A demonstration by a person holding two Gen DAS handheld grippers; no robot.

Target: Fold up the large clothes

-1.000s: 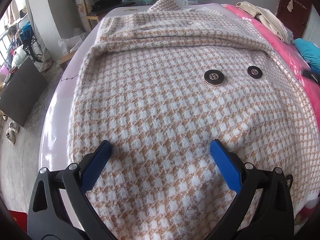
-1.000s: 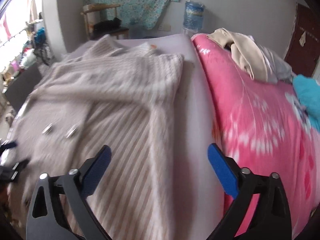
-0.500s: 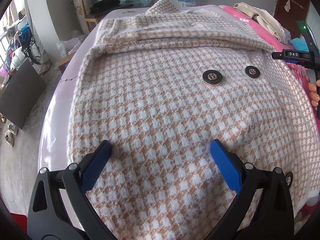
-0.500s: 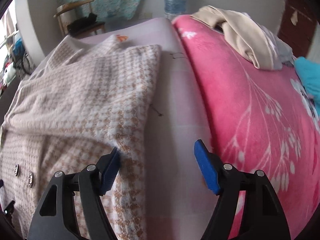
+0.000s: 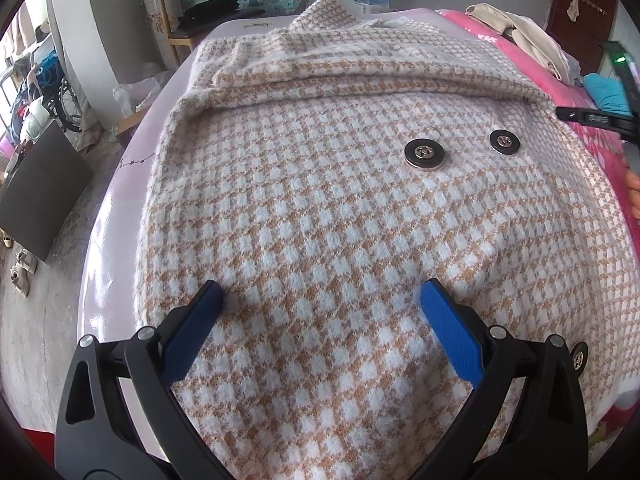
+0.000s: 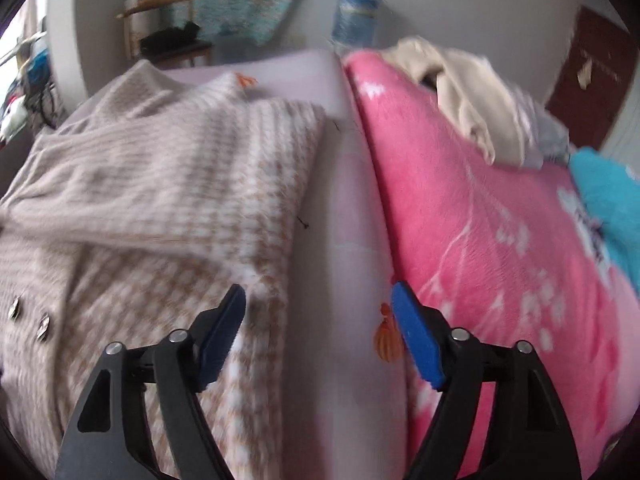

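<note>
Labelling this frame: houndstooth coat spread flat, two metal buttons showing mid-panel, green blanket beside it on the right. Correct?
One error: the blanket beside the coat is pink with a white floral print, not green, as the right wrist view shows. The rest holds: the coat lies spread flat, with two metal buttons showing mid-panel.

The right gripper has moved over to the coat's right edge, its left finger now above the checked cloth and its right finger beside the pink blanket. Its fingers narrowed, then have just been opening a little, with nothing pinched between them. It has come into the left camera's view, at the right edge.
</note>
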